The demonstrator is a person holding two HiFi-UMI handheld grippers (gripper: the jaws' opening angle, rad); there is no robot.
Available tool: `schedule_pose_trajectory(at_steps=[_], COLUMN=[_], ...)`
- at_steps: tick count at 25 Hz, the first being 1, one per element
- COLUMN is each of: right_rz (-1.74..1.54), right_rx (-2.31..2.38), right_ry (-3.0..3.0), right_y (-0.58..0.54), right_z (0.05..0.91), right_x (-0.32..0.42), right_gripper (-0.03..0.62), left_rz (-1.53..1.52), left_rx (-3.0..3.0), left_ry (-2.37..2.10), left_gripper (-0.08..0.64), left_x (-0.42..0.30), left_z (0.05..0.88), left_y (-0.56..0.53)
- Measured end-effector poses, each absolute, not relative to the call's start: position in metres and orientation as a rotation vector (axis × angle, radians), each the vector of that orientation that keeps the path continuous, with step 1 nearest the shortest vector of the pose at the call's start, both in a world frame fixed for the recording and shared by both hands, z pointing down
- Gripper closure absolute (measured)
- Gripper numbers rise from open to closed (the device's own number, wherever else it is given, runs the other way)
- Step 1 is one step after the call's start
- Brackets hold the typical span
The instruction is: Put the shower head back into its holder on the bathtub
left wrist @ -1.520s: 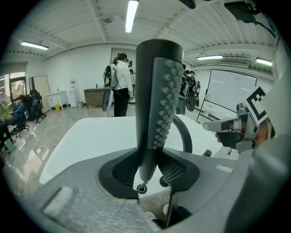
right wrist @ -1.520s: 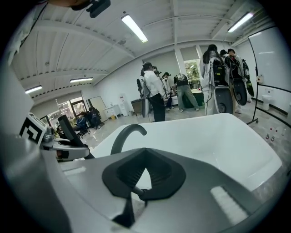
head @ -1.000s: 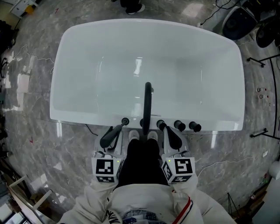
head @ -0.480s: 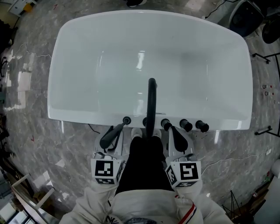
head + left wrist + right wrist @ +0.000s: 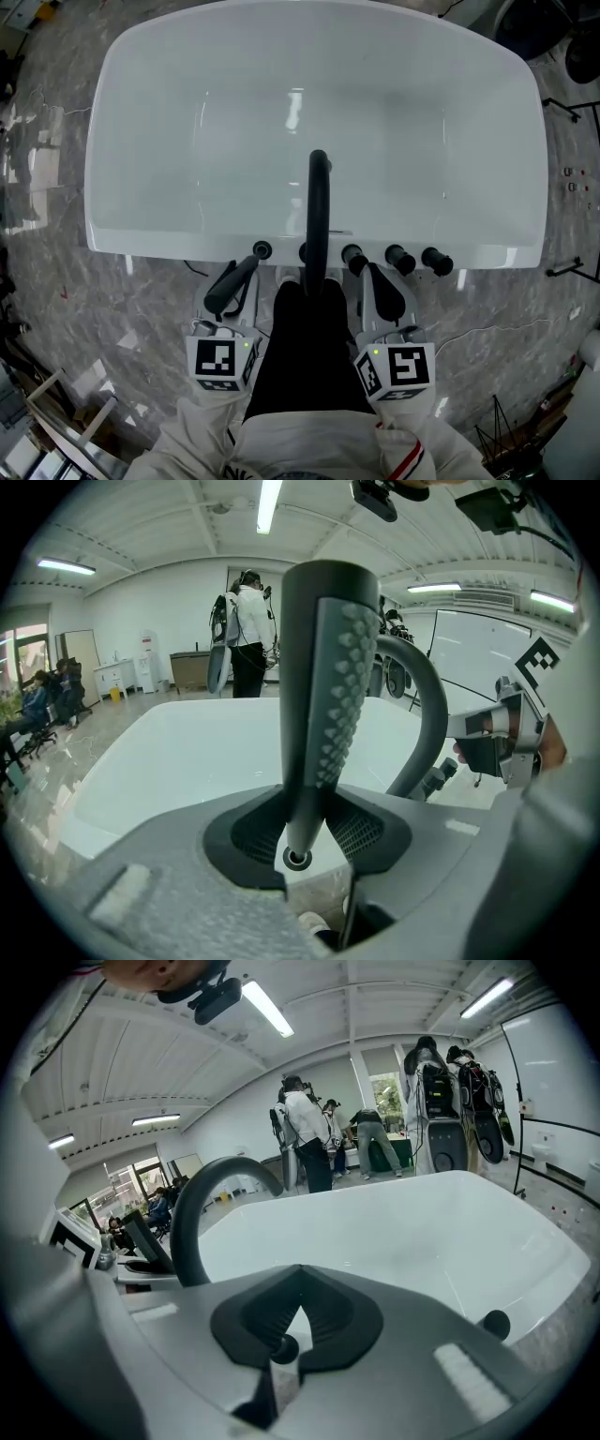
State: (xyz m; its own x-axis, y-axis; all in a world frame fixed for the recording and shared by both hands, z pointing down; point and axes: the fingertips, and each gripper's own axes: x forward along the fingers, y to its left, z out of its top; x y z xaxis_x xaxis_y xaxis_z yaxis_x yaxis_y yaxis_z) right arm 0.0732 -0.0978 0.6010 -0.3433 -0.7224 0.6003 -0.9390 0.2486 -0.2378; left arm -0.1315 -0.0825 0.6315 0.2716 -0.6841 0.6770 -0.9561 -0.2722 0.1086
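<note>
Below the broad white bathtub [image 5: 141, 234], whose basin spreads across the upper frame of the head view, both grippers sit close to the near rim. A black spout [image 5: 318, 202] arches over that rim, with knobs [image 5: 400, 259] to its right. The left gripper [image 5: 302, 841] has its jaws pinched on the shower head [image 5: 323, 696], whose lower end meets the ring holder [image 5: 262, 250] left of the spout. The right gripper [image 5: 281, 1358] has its jaws pressed nearly together on nothing, pointing at a knob.

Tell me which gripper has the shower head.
The left gripper: the shower head stands clamped upright between its jaws. The right gripper has its jaws shut on nothing.
</note>
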Motion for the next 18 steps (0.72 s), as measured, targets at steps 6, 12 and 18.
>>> schedule_pose_trajectory(at_steps=[6,12,18], right_rz=[0.799,0.75,0.74], right_rx=[1.533,1.512,1.493], right_ry=[-2.159,-2.168,-2.168], right_y=[-0.104,-0.104,-0.1], right_z=[0.608,0.612,0.617], right_x=[0.072,0.067,0.061], right_gripper=[0.588,0.588,0.588], left_rz=[0.714,0.701,0.69], left_rx=[2.033,2.033,2.034], left_ry=[-1.476,-1.469,-1.465], left_gripper=[0.419,0.419,0.419], left_x=[-0.133,-0.134,-0.138], left_z=[0.643,0.656,0.665], left_y=[-0.082,-0.08,-0.083])
